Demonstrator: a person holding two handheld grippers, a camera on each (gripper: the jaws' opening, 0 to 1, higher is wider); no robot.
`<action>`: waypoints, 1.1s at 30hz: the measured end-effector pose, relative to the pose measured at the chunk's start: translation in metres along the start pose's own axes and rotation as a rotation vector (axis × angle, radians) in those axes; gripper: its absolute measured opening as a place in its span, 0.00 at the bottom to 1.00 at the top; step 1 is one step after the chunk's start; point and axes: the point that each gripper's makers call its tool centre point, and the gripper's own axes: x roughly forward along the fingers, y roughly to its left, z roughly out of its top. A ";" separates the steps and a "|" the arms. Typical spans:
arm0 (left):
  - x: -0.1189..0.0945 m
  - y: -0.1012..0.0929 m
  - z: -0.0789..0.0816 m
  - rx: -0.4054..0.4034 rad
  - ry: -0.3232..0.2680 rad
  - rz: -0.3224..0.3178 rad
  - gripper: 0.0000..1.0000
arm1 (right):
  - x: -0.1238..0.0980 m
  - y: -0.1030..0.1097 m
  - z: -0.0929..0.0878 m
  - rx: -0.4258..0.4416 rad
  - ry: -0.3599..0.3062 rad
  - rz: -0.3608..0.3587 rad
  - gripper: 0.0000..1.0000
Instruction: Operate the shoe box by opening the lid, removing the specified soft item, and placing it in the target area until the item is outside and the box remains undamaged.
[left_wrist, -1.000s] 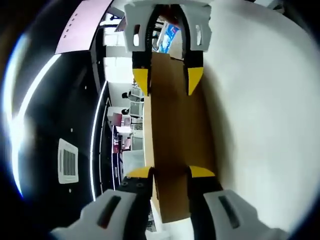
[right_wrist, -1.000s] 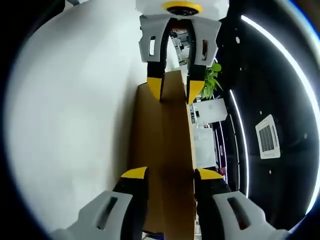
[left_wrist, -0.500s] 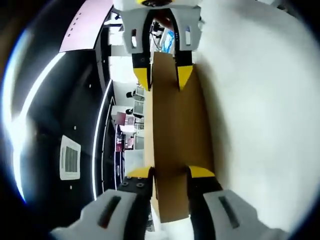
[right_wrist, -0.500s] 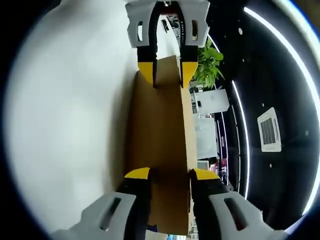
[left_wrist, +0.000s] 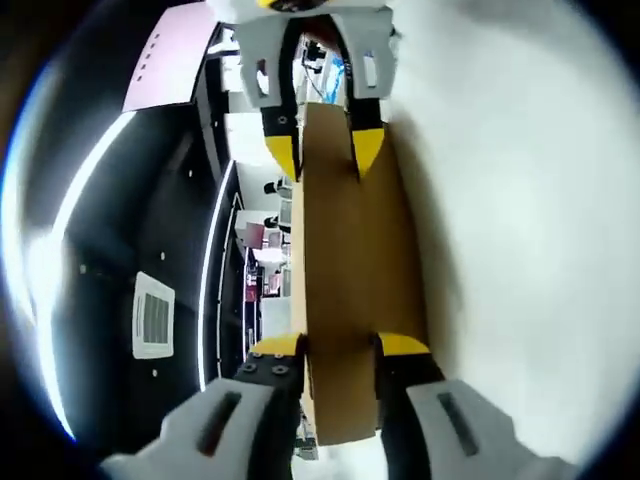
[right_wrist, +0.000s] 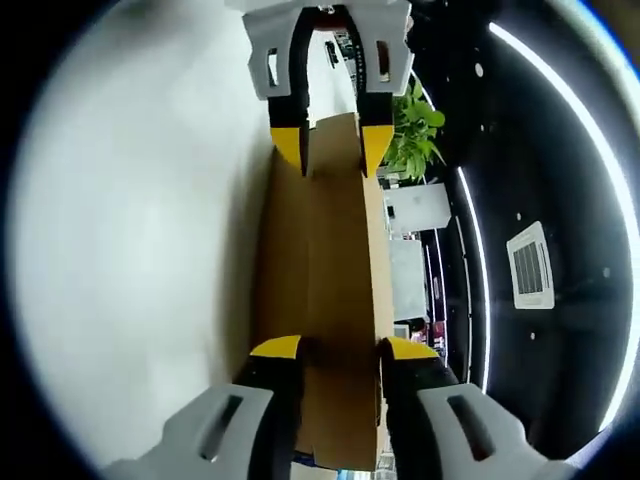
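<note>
Your left gripper (left_wrist: 340, 346) is clamped on the near end of the brown cardboard lid (left_wrist: 345, 270), its yellow-tipped jaws pressed against the panel's two faces. In the left gripper view the lid runs away from you, and at its far end your right gripper (left_wrist: 325, 150) pinches it the same way. In the right gripper view you see the mirror of this: your right gripper closed on the near end of the lid, your left gripper gripping the far end. A white surface (left_wrist: 520, 230) lies along one side of the lid; a green plant (right_wrist: 412, 135) stands beyond it in the room
</note>
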 end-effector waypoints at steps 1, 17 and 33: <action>0.001 0.000 0.000 -0.002 0.004 0.004 0.26 | 0.001 0.000 0.000 -0.008 -0.001 -0.008 0.31; -0.009 -0.001 0.005 -0.027 0.000 -0.020 0.24 | -0.006 0.000 -0.002 0.007 -0.043 -0.014 0.29; -0.033 -0.002 0.036 -0.021 -0.011 -0.036 0.15 | -0.039 0.006 -0.010 0.049 -0.080 0.009 0.29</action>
